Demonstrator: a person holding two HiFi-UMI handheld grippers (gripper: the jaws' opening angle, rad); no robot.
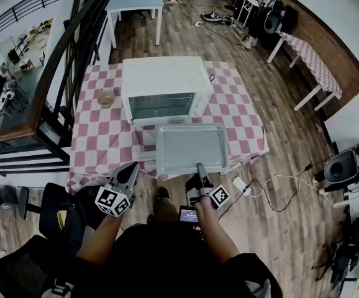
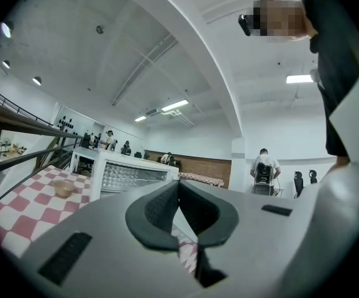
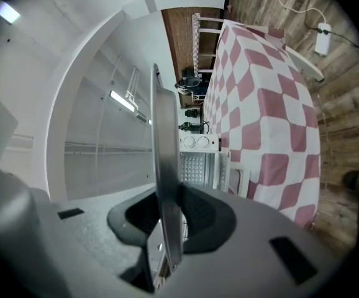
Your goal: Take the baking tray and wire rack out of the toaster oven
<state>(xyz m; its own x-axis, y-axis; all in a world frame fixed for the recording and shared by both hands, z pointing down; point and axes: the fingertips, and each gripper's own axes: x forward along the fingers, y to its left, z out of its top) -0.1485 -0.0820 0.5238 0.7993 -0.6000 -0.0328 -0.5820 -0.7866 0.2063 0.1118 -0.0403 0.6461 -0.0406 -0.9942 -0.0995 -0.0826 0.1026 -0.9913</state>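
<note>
**Right gripper**. Pinches the near rim of the baking tray, pads pressed on the thin metal edge from both sides. Points toward the oven.

**Baking tray.** Grey, shallow, rectangular, empty. Lies outside the toaster oven, just in front of its opening and over the near part of the table. Shows edge-on in the right gripper view, running straight out from between the jaws. Resting on the cloth or lifted clear: cannot tell.

**Toaster oven.** White, mid-table, door let down toward the person, cavity open.

**Left gripper**. Jaws pressed together, nothing between them. Hangs at the table's near left edge, apart from the tray, aimed at the oven.

**Table.** Covered with a pink-and-white checked cloth. Bears a small round brown object just left of the oven.
</note>
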